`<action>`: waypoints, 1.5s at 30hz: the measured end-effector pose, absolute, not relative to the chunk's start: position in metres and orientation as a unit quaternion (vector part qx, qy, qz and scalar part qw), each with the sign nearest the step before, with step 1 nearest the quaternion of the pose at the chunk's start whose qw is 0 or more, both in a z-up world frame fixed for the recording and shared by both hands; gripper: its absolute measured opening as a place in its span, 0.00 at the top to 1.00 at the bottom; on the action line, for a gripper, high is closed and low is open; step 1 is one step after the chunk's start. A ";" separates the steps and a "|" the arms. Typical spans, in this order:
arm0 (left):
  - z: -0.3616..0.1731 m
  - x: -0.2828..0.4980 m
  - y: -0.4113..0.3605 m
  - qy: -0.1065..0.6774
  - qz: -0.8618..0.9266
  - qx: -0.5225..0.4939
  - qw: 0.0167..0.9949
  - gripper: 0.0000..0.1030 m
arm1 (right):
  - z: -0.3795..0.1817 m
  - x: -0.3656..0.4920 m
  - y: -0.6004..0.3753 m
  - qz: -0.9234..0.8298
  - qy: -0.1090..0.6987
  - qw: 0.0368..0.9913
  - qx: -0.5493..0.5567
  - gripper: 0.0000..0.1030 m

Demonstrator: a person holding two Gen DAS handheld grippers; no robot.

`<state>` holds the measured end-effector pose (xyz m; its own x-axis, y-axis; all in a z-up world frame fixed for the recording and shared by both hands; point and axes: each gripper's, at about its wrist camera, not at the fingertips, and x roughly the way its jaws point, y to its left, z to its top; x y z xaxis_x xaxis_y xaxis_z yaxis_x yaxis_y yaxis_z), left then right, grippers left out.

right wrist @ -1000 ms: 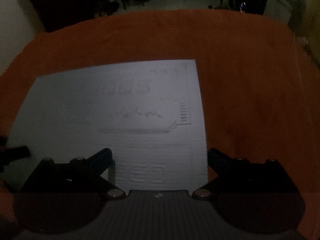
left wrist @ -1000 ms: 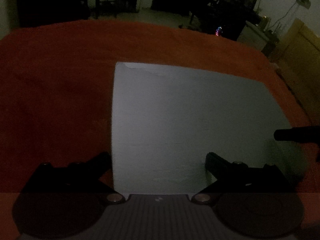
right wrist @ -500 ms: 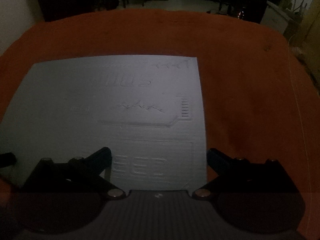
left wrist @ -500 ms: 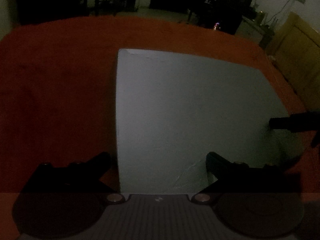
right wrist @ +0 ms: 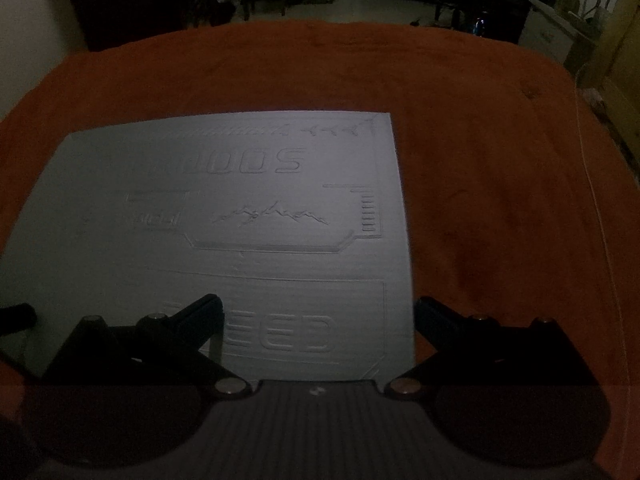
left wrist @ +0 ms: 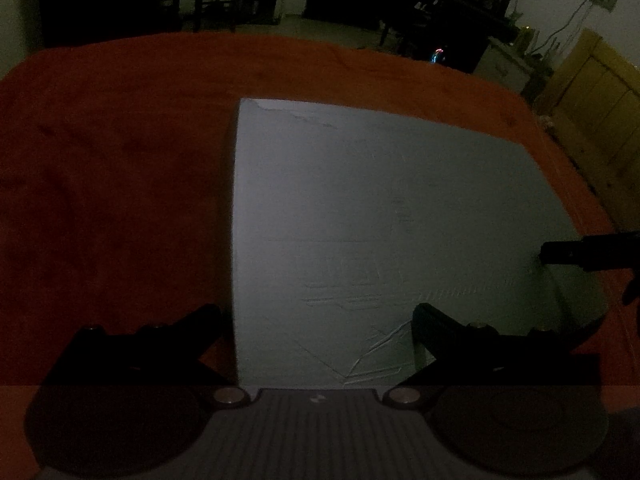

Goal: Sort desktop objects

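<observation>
Both grippers have their black fingers spread wide apart, holding nothing. Under them lies a big orange-red cloth (right wrist: 500,208), soft and fuzzy, covering the whole table. On it rests a flat pale grey mat (right wrist: 224,216) with square corners and raised letters and lines pressed into it. Its near corner by the left gripper (left wrist: 316,320) looks creased. The left gripper straddles the mat's left edge and the right gripper (right wrist: 316,312) straddles its right edge, probably so each can pinch a side.
</observation>
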<state>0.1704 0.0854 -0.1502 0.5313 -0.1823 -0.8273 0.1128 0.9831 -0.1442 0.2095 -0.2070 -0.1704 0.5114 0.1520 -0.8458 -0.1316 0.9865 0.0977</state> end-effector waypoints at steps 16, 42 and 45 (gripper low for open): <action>-0.054 0.052 0.043 0.407 -0.037 -0.025 0.912 0.01 | -0.089 0.079 -0.197 0.044 0.414 0.906 0.077 0.00; -0.002 -0.023 0.024 0.480 -0.033 0.003 0.876 0.01 | -0.027 -0.026 -0.160 0.011 0.457 0.887 0.065 0.00; -0.004 -0.022 0.027 0.485 -0.028 -0.004 0.874 0.01 | -0.028 -0.023 -0.163 0.007 0.459 0.886 0.059 0.00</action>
